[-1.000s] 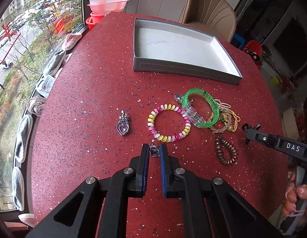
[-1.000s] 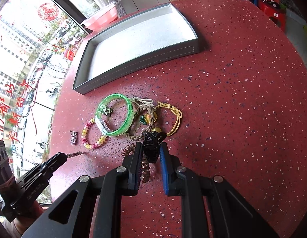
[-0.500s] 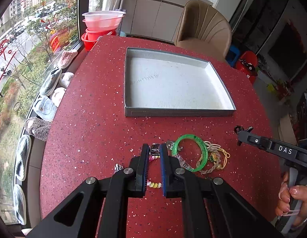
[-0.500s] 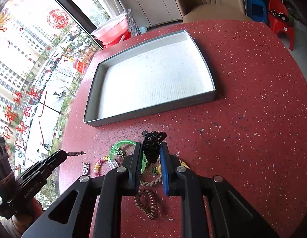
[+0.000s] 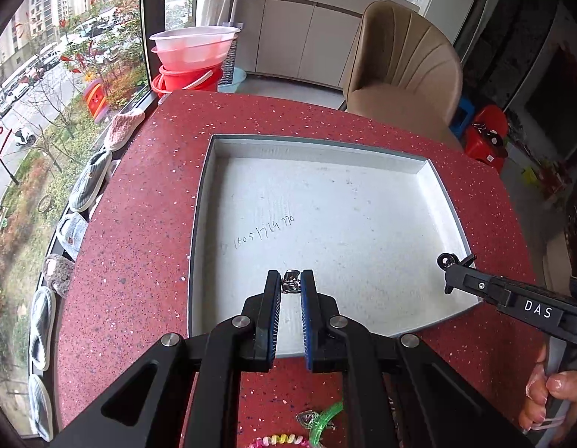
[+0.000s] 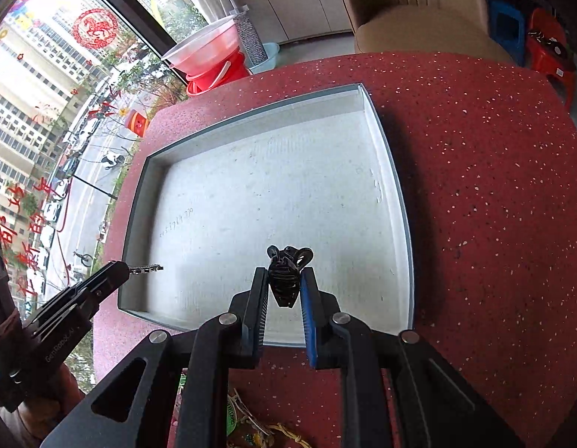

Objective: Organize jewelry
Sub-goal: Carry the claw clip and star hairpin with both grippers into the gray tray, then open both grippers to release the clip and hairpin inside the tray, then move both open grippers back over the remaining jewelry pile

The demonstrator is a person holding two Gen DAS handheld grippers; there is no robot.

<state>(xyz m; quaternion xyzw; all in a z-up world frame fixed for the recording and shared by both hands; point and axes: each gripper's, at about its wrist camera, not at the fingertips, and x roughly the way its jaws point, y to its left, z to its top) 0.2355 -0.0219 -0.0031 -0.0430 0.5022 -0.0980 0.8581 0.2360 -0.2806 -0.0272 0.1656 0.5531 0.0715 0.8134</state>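
— Where held over the tray (image 5: 199, 224), pinched between the left gripper's (image 5: 290, 279) pads: a small silver charm (image 5: 290, 280), above the white floor near the front wall; jaws nearly together, closed on it.

— And on the right?

— Clamped in the right gripper (image 6: 284, 280): a black hair clip (image 6: 286, 274), sticking up past the fingertips; jaws narrow, pressing its sides; likewise above the tray's floor, toward the near wall.

— Touching the floor?

— Cannot tell from either view; nothing lying in the tray apart from handwritten digits (image 5: 264, 232) on the lining.

— Rest of the jewelry?

— Left on the red table (image 5: 139, 224), on the near side of the tray, mostly hidden under the grippers; visible in part: a green bangle (image 5: 324, 423), a coiled pastel bracelet (image 5: 277, 440), a heart pendant (image 5: 306, 419), some braided cords (image 6: 266, 429).

— Beyond the table?

— Tan chair (image 5: 404, 71) at the far edge; red buckets (image 5: 187, 78) with a clear basin on top by the window; slippers (image 5: 90, 183) lined along the sill.
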